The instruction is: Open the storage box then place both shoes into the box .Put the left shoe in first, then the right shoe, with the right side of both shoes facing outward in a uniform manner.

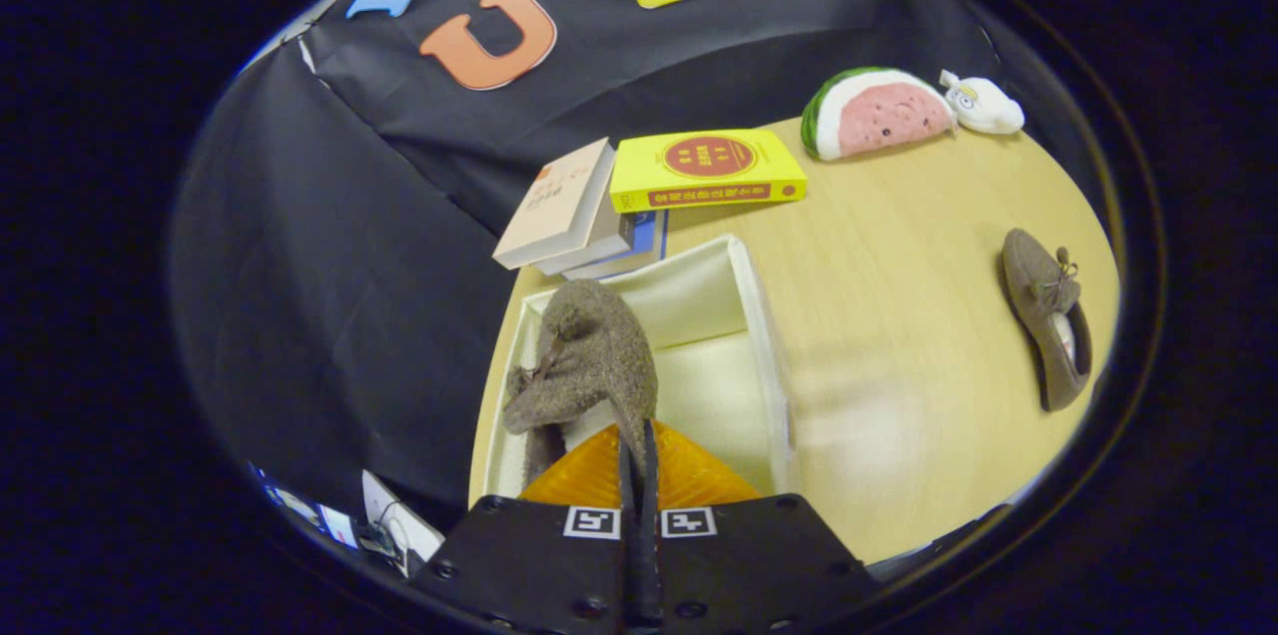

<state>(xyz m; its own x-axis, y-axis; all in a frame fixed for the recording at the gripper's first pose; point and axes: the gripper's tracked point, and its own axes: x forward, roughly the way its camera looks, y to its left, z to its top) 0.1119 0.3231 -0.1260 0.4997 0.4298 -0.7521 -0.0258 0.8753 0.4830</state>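
The tool (639, 450) has its two fingers pressed close together, pinching the thin edge of a brown fuzzy shoe (587, 355) between them. That shoe hangs over the near left part of the open storage box (759, 355), its toe pointing away from the tool and a small bow showing on its left side; whether it touches the box floor is hard to tell, since the shoe itself hides the spot beneath it. The box is cream-coloured inside, with cloth walls, and sits on the left side of the wooden worktop (899, 316). An orange ridged surface (689, 475) shows just above the tool's body, at the near end of the box.

The second brown shoe (1046, 316) lies well apart on the right side of the worktop, flat, with its bow on top and its opening towards the near side.

Beyond the box, at the far left of the worktop, a small stack of books (574, 216) leans against the wall, and a yellow book (707, 170) lies just to their right. Farther right sit a watermelon-slice plush (874, 114) and, touching its right end, a small white plush toy (983, 104).
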